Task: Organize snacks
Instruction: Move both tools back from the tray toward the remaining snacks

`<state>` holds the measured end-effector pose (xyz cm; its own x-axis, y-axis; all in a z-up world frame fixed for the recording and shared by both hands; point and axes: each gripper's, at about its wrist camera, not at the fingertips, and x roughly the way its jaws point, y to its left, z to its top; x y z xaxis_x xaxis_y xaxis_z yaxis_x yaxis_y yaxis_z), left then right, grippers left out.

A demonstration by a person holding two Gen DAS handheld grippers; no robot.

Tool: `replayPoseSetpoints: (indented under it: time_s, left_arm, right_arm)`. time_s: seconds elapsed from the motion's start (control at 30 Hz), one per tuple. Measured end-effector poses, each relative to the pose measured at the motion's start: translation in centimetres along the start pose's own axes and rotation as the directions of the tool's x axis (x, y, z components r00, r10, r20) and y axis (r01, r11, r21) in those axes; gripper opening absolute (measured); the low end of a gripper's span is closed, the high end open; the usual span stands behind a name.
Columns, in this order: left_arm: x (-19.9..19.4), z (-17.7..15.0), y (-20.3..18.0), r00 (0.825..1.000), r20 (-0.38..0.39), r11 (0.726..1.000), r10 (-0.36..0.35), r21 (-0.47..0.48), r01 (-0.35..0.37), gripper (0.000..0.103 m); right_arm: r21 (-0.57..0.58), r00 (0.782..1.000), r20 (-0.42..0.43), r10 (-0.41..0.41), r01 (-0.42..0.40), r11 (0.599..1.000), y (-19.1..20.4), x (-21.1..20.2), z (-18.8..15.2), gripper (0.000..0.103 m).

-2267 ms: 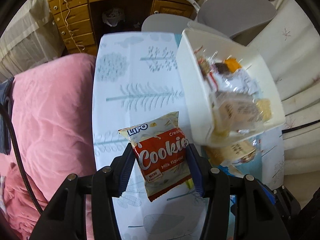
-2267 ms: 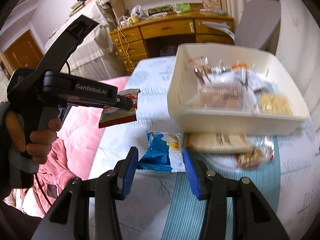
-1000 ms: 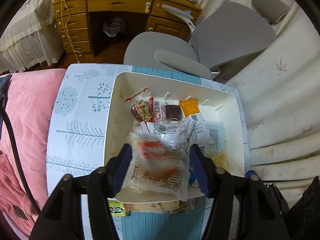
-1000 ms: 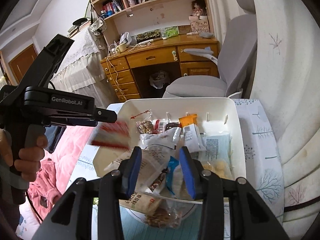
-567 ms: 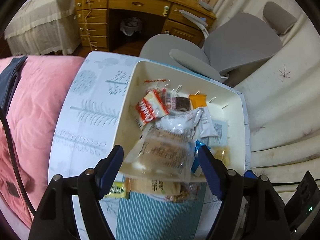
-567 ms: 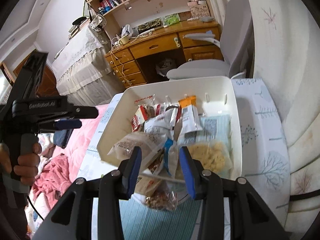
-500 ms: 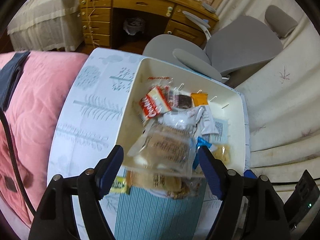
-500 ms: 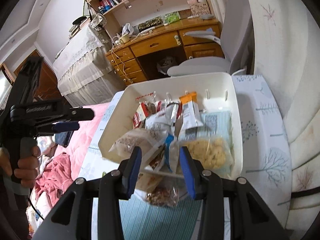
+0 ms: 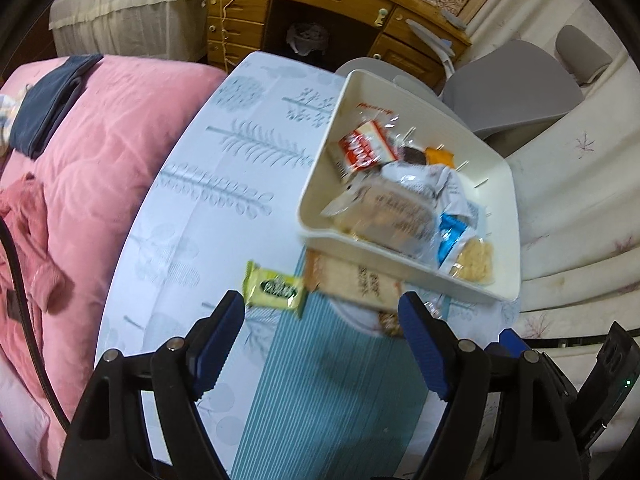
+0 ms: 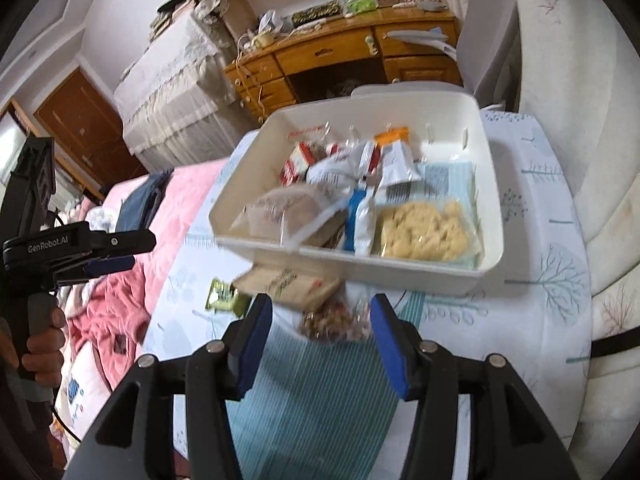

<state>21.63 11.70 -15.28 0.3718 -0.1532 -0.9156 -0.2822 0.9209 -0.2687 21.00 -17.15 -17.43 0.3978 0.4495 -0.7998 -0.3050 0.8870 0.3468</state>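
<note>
- So the white bin sits on the far right part of the table and it's already pretty stuffed: a red cookie pack at the far left end, a big clear bread-looking bag flopping over the near wall, a blue packet and a bag of pale crackers to the right.
- Three snacks are outside it, on the table just in front of the near wall: a small yellow-green packet to the left, a tan wrapped bar partly tucked under the bin's edge, and a clear bag of nutty stuff nearest.
- Right gripper hangs over that nut bag, jaws opening, and the bag isn't pinched yet as far as I can tell.
- Left gripper is empty, jaws spreading wide, and it's above the striped teal mat, near the yellow-green packet and the bar.
- My read: we're in the reach-for-the-next-snack step, leftovers only.
- Next move probably needs each gripper to drop lower, straddle one packet, squeeze, then lift clear of the bin wall.
- The bar under the rim may need sliding out toward the near side first.
</note>
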Motion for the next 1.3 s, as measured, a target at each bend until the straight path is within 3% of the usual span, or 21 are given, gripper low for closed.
replayPoseSetpoints:
  time_s: [0.1, 0.3, 0.43, 0.67, 0.9, 1.13, 1.3]
  left_arm:
    - [0.3, -1.0, 1.1, 1.000, 0.003, 1.000, 0.006, -0.014, -0.006, 0.078]
    - [1.1, -2.0, 3.0, 0.998, 0.028, 0.998, 0.062, -0.009, -0.062, 0.083]
    - [2.8, -2.3, 3.5, 0.996, 0.010, 0.996, 0.090, 0.026, -0.090, 0.087]
    - [7.2, -2.4, 3.3, 0.994, -0.041, 0.988, 0.102, 0.118, -0.097, 0.088]
    - [11.4, -2.0, 2.2, 0.989, -0.051, 0.970, 0.141, 0.208, -0.127, 0.088]
    - [14.2, -1.9, 2.2, 0.984, -0.030, 0.966, 0.178, 0.198, -0.169, 0.088]
    - [15.2, -2.0, 2.8, 0.984, -0.026, 0.970, 0.178, 0.173, -0.171, 0.088]
  right_arm:
    - [-0.012, 1.000, -0.021, 0.004, -0.005, 1.000, 0.5, 0.7, -0.8, 0.053]
    - [-0.052, 0.997, -0.072, -0.008, 0.004, 0.999, 2.2, 2.6, -2.0, 0.067]
    - [-0.093, 0.993, -0.103, -0.059, 0.049, 0.994, 3.2, 4.3, -2.5, 0.067]
    - [-0.061, 0.983, -0.145, -0.108, 0.100, 0.993, 3.1, 7.0, -3.0, 0.067]
    - [-0.067, 0.978, -0.126, -0.164, 0.157, 0.985, 2.9, 9.0, -3.0, 0.067]
    - [-0.076, 0.963, -0.104, -0.249, 0.242, 0.967, 2.8, 11.2, -3.5, 0.067]
    - [-0.085, 0.960, -0.106, -0.258, 0.249, 0.965, 2.8, 12.3, -3.7, 0.067]
